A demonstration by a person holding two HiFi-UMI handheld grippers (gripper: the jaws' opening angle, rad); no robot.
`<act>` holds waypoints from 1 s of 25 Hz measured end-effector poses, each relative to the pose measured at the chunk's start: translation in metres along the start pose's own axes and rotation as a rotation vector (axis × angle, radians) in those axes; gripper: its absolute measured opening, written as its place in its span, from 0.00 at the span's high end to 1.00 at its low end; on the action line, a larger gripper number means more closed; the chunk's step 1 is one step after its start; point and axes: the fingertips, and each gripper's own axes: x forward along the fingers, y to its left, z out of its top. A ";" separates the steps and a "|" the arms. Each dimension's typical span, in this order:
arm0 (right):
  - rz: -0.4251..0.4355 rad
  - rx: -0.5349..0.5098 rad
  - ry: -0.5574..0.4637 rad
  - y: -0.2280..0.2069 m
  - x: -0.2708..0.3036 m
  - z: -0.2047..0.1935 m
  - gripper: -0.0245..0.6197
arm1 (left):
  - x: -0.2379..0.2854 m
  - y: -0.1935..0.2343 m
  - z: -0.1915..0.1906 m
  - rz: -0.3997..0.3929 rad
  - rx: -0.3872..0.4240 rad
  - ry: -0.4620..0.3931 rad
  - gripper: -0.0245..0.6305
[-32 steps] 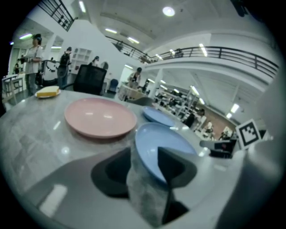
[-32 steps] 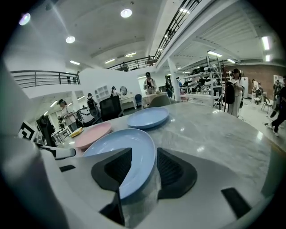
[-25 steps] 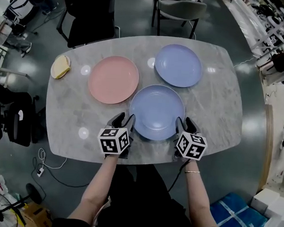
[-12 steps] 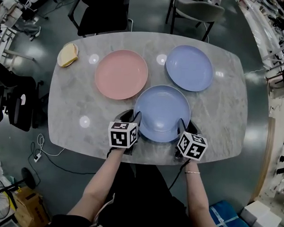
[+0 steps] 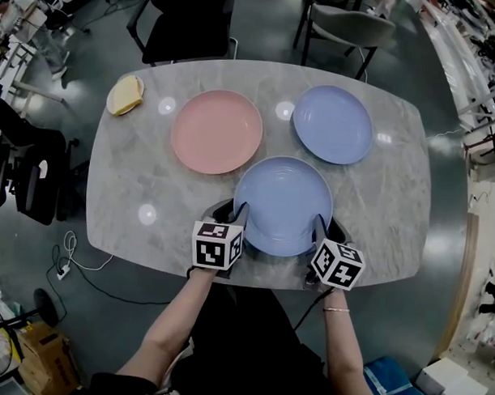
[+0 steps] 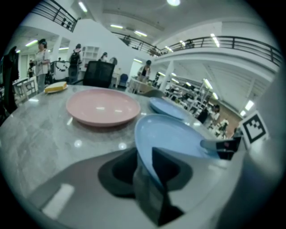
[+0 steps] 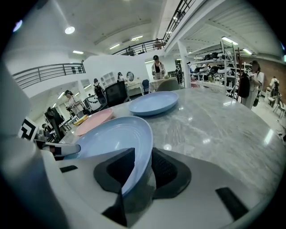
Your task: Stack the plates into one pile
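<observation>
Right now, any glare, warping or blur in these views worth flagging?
Head view: sharp, lamp glare spots on the table, edges bowed. Left gripper view: heavy fisheye, the near blue plate blurred at its closest rim. Right gripper view: same fisheye, glare dots on the table.

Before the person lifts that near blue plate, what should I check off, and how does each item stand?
1. Left claw on the near blue plate rim: ok; jaws have just been closing, rim between them.
2. Right claw on the opposite rim: ok; likewise just closing onto it.
3. Grip firm enough to lift: cannot tell.
4. Pink plate bare on top: ok.
5. Far blue plate bare on top: ok.
6. One pile made: not ok; three plates lie apart on the table.
</observation>
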 end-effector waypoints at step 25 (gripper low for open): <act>0.206 -0.138 -0.105 0.152 0.007 0.062 0.79 | -0.103 0.109 0.065 0.158 -0.071 -0.219 0.83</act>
